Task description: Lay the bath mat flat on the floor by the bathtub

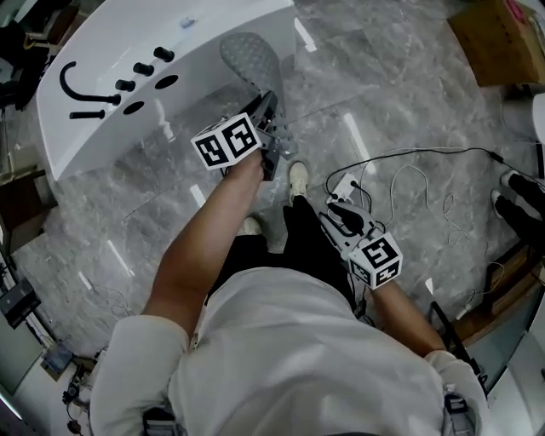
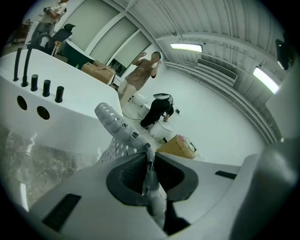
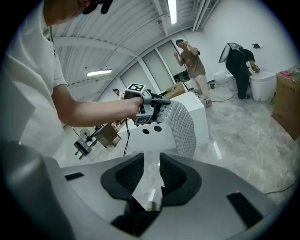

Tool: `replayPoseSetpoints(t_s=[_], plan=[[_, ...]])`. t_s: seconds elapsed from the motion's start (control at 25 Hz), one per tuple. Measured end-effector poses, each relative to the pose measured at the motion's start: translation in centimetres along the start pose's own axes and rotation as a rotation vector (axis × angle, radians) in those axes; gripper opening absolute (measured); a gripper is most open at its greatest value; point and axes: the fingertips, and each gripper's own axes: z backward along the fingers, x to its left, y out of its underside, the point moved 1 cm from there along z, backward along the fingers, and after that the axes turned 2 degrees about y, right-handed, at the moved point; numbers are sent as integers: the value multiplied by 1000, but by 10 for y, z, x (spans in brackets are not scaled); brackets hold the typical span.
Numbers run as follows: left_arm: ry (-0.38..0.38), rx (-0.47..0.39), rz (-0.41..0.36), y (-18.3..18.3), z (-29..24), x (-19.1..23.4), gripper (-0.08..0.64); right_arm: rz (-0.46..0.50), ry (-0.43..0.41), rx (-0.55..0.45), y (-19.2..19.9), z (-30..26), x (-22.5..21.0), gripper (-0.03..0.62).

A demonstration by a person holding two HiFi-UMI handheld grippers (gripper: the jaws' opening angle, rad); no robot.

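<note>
While the left tongs (image 1: 269, 102) clamp the one bath mat (image 1: 249, 55) by the single bathtub (image 1: 128, 51), the right tongs (image 1: 330, 207) gape empty.

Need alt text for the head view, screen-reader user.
Seen from above, a person's left tool is shut on a grey perforated bath mat, held up beside the white bathtub. The right tool is held lower, empty, over the grey marble floor.

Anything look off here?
The bath mat hangs curled from the left gripper, which is shut on its edge, beside the bathtub rather than flat on the floor. Loose cables sprawl across the floor at right.
</note>
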Motion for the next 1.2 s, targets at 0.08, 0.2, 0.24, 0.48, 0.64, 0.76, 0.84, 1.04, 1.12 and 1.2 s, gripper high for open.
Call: replayPoseSetpoints(t_s=[0.08, 0.2, 0.24, 0.48, 0.64, 0.76, 0.84, 1.04, 1.12, 1.2], plan=[[3, -5, 23, -3, -39, 6, 55, -35, 1, 21, 5, -4, -20, 117], [12, -29, 75, -6, -90, 19, 55, -64, 3, 52, 13, -8, -42, 117], [19, -42, 94, -7, -105, 23, 55, -75, 6, 60, 16, -11, -49, 115], [20, -88, 183, 5, -148, 74, 55, -128, 10, 105, 30, -31, -68, 115], [-32, -77, 189, 24, -147, 142, 55, -137, 11, 138, 39, -56, -73, 115], [-83, -62, 186, 42, -135, 200, 55, -139, 3, 174, 46, -76, -72, 114], [-124, -58, 184, 53, -122, 239, 54, -139, -6, 206, 49, -88, -68, 114], [-222, -62, 174, 60, -80, 333, 54, -108, -47, 268, 51, -129, -47, 112], [-249, -66, 168, 58, -61, 366, 54, -93, -60, 286, 52, -145, -37, 112], [-288, -58, 164, 61, -40, 399, 54, -81, -67, 307, 52, -160, -28, 112]])
